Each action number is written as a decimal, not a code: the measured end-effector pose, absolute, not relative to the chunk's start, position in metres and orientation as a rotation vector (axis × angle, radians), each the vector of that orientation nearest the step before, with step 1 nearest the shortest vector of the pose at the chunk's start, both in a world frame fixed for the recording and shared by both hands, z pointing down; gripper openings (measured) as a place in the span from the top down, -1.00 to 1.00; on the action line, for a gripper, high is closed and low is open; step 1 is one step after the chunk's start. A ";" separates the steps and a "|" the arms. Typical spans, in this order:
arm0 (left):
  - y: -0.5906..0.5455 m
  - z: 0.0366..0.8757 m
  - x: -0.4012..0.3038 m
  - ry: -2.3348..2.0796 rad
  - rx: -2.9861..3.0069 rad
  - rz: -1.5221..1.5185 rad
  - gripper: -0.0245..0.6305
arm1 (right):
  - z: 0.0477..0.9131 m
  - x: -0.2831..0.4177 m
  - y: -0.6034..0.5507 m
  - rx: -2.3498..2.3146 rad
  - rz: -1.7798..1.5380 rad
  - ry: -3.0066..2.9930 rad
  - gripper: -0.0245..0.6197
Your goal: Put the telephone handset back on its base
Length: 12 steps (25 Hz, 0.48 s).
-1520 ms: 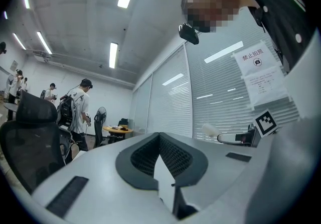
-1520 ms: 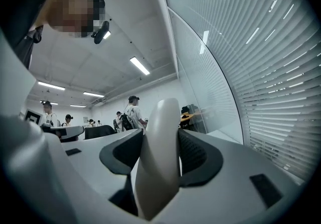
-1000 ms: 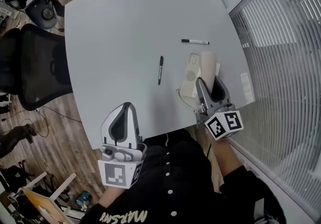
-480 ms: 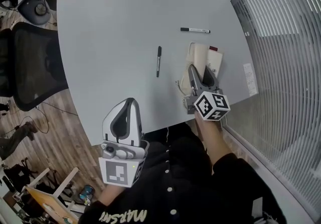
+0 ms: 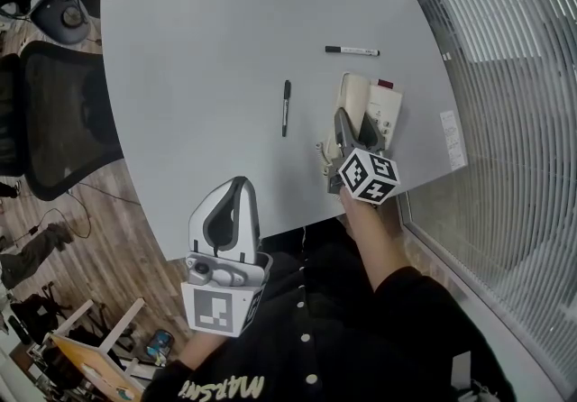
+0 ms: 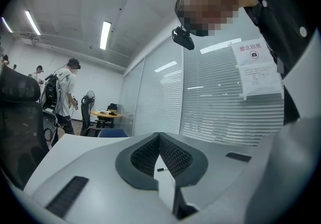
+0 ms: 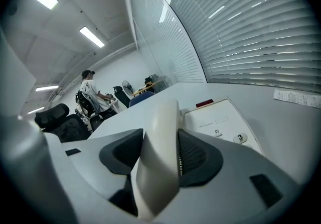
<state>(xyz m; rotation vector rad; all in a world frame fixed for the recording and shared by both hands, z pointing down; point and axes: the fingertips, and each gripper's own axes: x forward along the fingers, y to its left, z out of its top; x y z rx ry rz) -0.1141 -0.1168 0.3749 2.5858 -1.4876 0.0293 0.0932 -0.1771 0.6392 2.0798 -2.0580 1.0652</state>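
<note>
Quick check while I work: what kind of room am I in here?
Most likely an office meeting room: a large grey table with a desk telephone on it, a black mesh office chair beside it, and slatted blinds along one side.

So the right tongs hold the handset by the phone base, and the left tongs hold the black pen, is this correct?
Only the left part is wrong. The left tongs are closed and empty, as the left gripper view shows; the black pen lies on the table. The right tongs do hold the handset by the phone base.
</note>
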 end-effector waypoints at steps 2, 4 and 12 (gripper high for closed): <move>-0.117 0.376 -0.111 -1.483 2.584 0.030 0.88 | 0.648 0.097 -0.178 2.092 1.080 -2.018 0.20; -0.117 0.377 -0.107 -1.480 2.588 0.038 0.88 | 0.652 0.099 -0.179 2.098 1.074 -2.003 0.21; -0.117 0.380 -0.101 -1.463 2.592 0.057 0.88 | 0.663 0.093 -0.185 2.107 1.029 -1.888 0.20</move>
